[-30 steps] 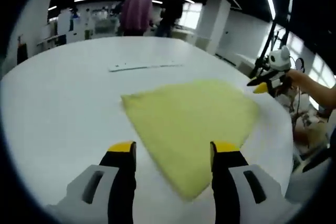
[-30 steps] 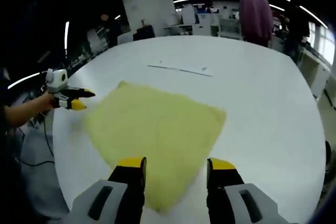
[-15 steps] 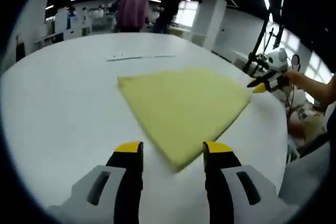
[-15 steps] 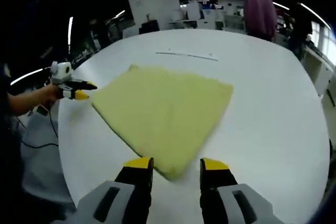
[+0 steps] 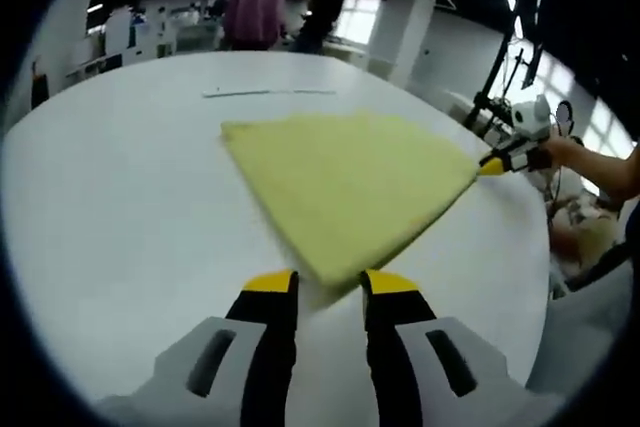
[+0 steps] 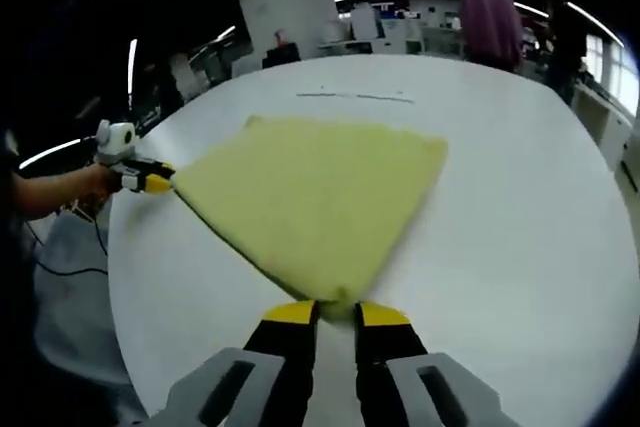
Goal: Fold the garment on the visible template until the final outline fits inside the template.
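The support was a white table (image 5: 110, 207) with a plain, matte top. A yellow garment (image 5: 345, 182) lay flat on it, folded to a roughly four-sided outline. Beyond the garment's far edge, a thin strip (image 5: 268, 93) lay on the tabletop, apart from the cloth.

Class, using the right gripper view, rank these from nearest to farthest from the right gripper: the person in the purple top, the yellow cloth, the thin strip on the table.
1. yellow cloth, its near corner at the right gripper jaws.
2. thin strip, on the table beyond the cloth.
3. person in the purple top, standing past the table's far edge.
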`<action>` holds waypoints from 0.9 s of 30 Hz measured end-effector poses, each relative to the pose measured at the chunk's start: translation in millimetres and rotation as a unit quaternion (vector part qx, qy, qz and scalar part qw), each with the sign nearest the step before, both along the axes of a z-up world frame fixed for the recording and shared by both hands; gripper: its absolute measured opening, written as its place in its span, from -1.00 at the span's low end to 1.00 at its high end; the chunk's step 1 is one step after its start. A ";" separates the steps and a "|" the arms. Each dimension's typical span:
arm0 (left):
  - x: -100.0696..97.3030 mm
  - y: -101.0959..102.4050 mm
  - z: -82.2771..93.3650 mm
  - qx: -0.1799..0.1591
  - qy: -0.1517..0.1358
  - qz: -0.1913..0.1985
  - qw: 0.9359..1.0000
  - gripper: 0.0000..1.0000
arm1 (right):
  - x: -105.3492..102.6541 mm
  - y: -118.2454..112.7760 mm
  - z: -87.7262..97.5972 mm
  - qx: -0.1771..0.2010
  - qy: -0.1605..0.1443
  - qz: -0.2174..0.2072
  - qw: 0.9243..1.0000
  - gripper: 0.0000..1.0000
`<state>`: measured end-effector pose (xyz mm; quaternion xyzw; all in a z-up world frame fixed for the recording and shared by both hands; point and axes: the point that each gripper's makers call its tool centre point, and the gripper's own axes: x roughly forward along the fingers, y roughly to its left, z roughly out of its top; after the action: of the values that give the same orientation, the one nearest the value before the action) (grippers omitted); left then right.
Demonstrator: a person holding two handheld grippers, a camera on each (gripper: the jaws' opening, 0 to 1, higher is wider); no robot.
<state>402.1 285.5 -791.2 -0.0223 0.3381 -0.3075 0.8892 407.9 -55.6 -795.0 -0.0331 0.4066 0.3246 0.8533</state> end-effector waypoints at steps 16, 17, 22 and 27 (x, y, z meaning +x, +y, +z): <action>-2.7 -2.2 -1.8 -0.022 0.008 0.007 1.000 -0.95 | -0.2 -0.2 3.8 0.017 -0.009 0.005 1.000 -1.00; -2.6 -2.0 -1.9 -0.022 0.008 0.008 1.000 -0.95 | 0.0 -0.5 4.0 0.017 -0.011 0.007 1.000 -1.00; -1.8 -0.7 0.6 -0.023 0.004 0.012 1.000 -0.97 | -0.8 -3.6 7.6 0.000 -0.020 0.025 0.999 -1.00; -2.2 -0.2 3.4 -0.024 0.001 0.014 1.000 -0.98 | -1.9 -10.4 13.6 -0.019 -0.029 0.043 0.998 -1.00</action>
<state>400.0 285.3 -787.8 -0.0487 0.3313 -0.3034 0.8921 406.1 -66.0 -781.4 -0.0763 0.3862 0.3518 0.8493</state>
